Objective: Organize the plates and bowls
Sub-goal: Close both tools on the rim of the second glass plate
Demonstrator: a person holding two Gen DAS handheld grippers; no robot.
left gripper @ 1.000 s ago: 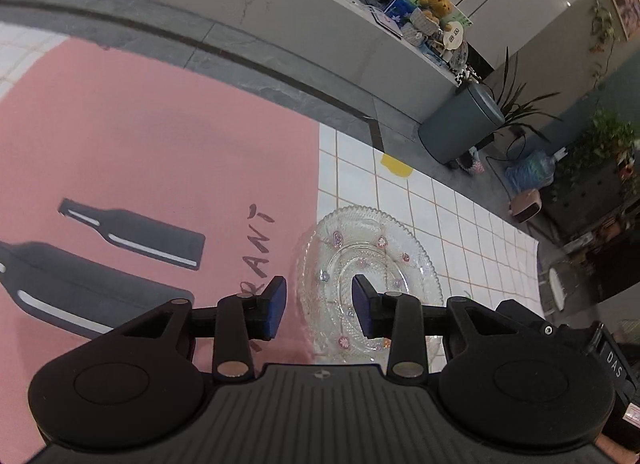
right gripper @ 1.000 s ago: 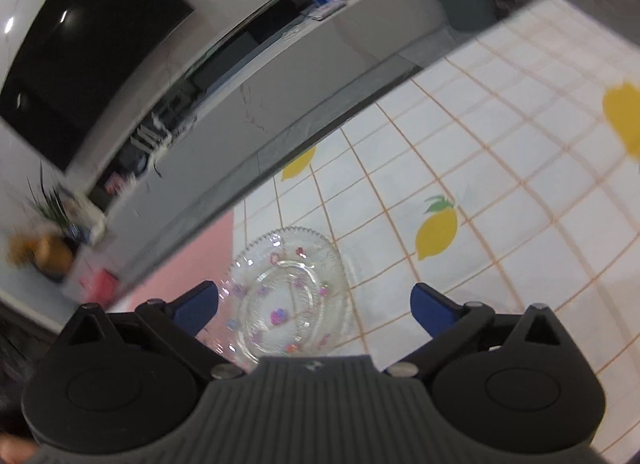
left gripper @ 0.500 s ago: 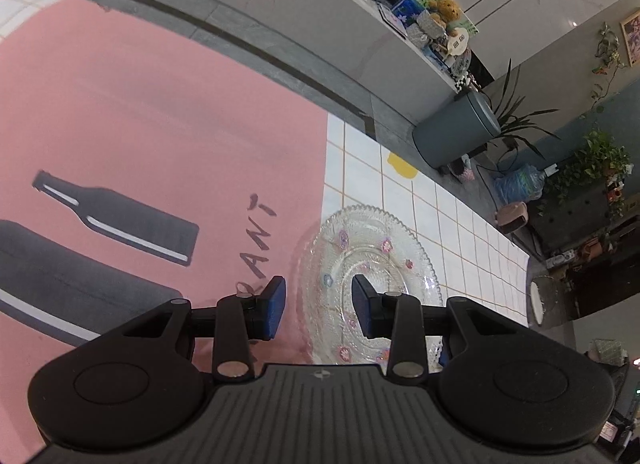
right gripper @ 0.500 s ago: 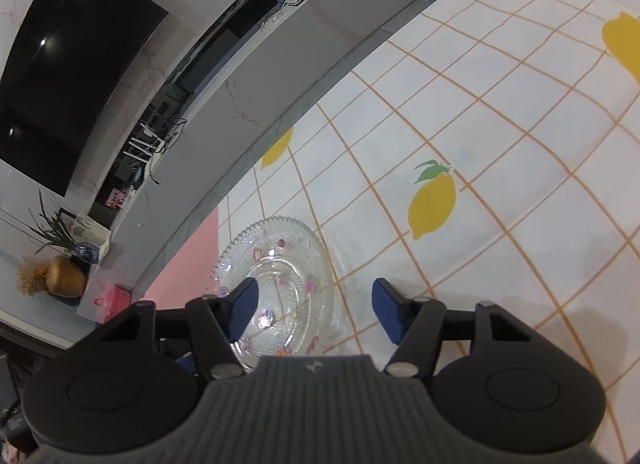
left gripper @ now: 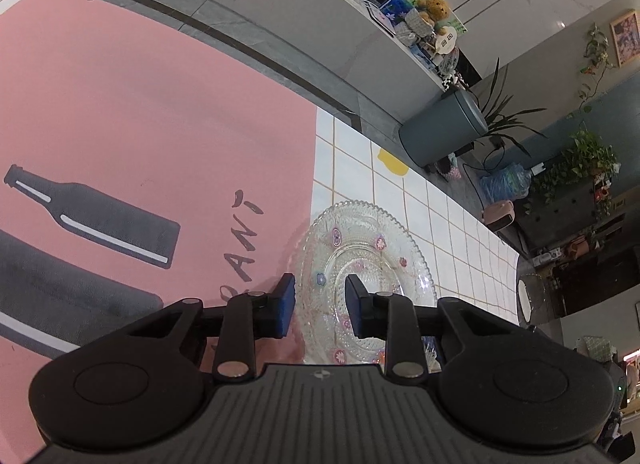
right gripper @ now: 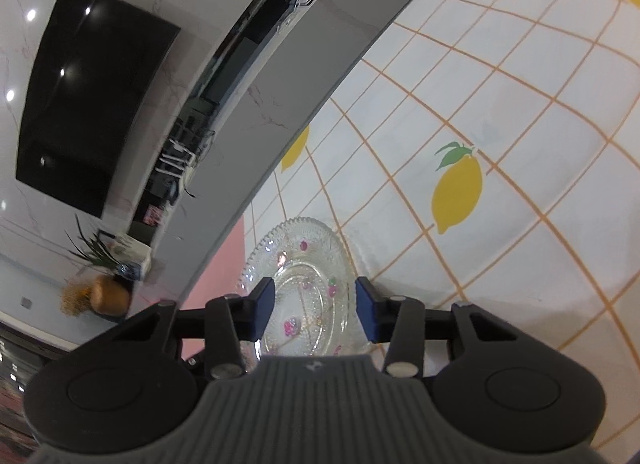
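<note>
left wrist: left gripper (left gripper: 320, 306) closing, jaws apart over the glass plate (left gripper: 372, 248) on the pink/tile seam of the cloth (left gripper: 120, 104); pads prob not touching.
right wrist: right gripper (right gripper: 316, 312) closing, jaws apart w/ plate (right gripper: 298, 252) between.

Soft, even indoor light fills both views; ceiling spots glare off the dark wall screen (right gripper: 92, 100) up left of the right gripper's fingers. The glass plate (left gripper: 362, 260) sparkles beyond the fingertips. Edges bow strongly (fisheye), with slight blur leftward.
</note>
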